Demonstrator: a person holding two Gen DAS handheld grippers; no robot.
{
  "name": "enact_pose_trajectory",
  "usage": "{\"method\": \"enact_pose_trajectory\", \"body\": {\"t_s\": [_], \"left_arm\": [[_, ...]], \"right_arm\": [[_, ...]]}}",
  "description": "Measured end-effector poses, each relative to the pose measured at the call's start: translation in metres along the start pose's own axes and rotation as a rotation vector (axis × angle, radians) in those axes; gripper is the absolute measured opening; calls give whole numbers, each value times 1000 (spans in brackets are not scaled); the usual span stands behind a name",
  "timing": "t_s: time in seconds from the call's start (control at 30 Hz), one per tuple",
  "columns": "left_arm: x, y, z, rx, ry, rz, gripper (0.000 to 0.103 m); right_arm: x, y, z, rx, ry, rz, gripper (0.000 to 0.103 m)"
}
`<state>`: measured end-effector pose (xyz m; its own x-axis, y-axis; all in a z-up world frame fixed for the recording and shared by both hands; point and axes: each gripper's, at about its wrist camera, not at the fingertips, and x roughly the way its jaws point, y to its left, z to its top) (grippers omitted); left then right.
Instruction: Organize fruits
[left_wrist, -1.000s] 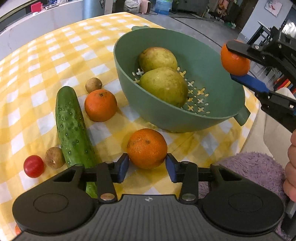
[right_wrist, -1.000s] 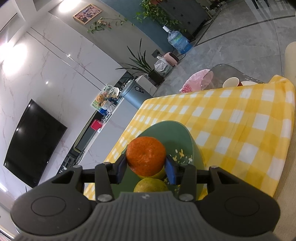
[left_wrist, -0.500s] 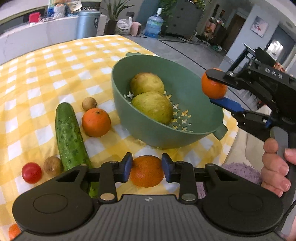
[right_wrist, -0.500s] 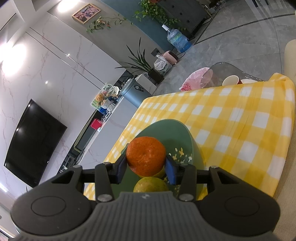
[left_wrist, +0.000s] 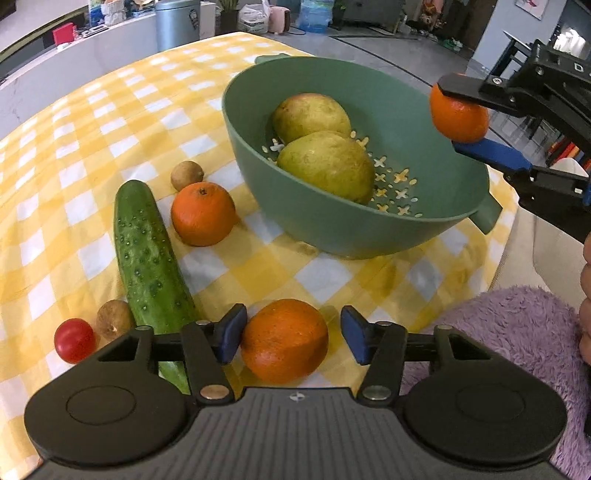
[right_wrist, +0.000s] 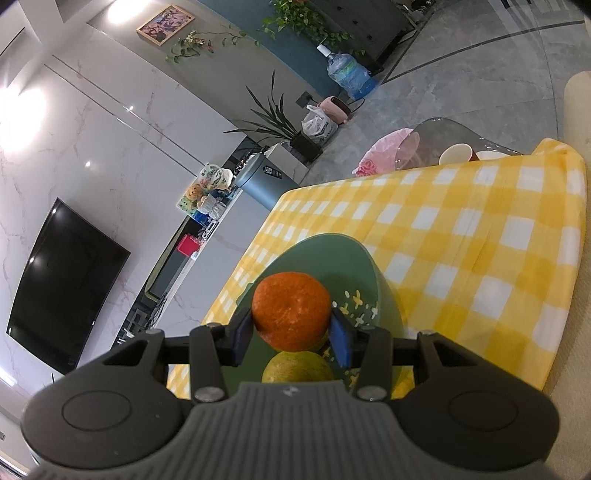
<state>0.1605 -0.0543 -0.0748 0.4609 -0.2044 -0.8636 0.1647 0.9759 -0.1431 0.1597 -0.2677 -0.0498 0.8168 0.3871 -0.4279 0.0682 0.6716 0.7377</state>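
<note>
On the yellow checked cloth, an orange (left_wrist: 284, 341) lies between the blue pads of my left gripper (left_wrist: 291, 338). Its jaws are opening, and a gap shows at the right pad. A green colander (left_wrist: 332, 229) behind it holds two pears (left_wrist: 327, 164). Left of the colander lie another orange (left_wrist: 203, 214) and a cucumber (left_wrist: 147, 254). My right gripper (right_wrist: 291, 334) is shut on a third orange (right_wrist: 291, 310), held above the colander (right_wrist: 369, 280) near its right rim. A pear (right_wrist: 299, 367) shows just below it.
A cherry tomato (left_wrist: 74, 340) and two small brown fruits (left_wrist: 114, 325) (left_wrist: 187, 175) lie beside the cucumber. A purple fluffy cushion (left_wrist: 517, 332) sits past the table edge at lower right, where a hand's fingers (left_wrist: 585, 325) show. Cups (right_wrist: 456, 155) stand beyond the table's far corner.
The left jaws narrowed around the near orange, then spread apart again; the orange stays on the cloth. The right gripper and its orange have not moved.
</note>
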Motion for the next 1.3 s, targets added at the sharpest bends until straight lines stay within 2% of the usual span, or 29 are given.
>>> {"method": "enact_pose_trajectory", "body": {"t_s": [0.07, 0.23, 0.3, 0.37, 0.43, 0.5, 0.57, 0.63, 0.77, 0.97, 1.03, 1.1, 1.17, 1.3], "left_arm": [[-2, 3, -2, -16, -3, 16, 51], [-6, 22, -7, -105, -34, -51, 50], [-17, 26, -10, -139, -104, -76, 50], [-39, 22, -14, -109, -210, -138, 50], [-58, 19, -13, -103, -284, -244, 50], [-69, 17, -8, -123, -333, -328, 50], [-73, 11, 2, -164, -360, -379, 50], [-67, 3, 13, -182, -358, -378, 50], [-39, -8, 28, -217, -280, -329, 50], [-26, -6, 47, -186, -271, -291, 50], [-19, -9, 44, -182, -241, -279, 50], [-21, -11, 37, -168, -250, -261, 50], [-24, -8, 31, -166, -267, -283, 53], [-35, 0, 24, -193, -293, -352, 67]], "right_arm": [[0, 0, 0, -1, 1, 1, 42], [0, 0, -1, 1, 0, 3, 42], [0, -1, -1, 3, 2, 2, 42], [0, -1, 0, 3, 2, 1, 42], [-1, -1, 0, 6, 2, 0, 42], [-1, -1, 0, 11, -3, 0, 42], [-2, -2, 1, 19, -12, 2, 42], [-3, -5, 1, 30, -22, 7, 42], [-5, -7, 0, 45, -29, 11, 42], [-6, -9, -1, 64, -21, 25, 42], [-5, -7, -2, 57, -20, 25, 42], [-6, -6, -2, 56, -21, 27, 42], [-4, -7, -1, 63, -17, 22, 42], [-2, -7, -1, 62, 2, 17, 43]]}}
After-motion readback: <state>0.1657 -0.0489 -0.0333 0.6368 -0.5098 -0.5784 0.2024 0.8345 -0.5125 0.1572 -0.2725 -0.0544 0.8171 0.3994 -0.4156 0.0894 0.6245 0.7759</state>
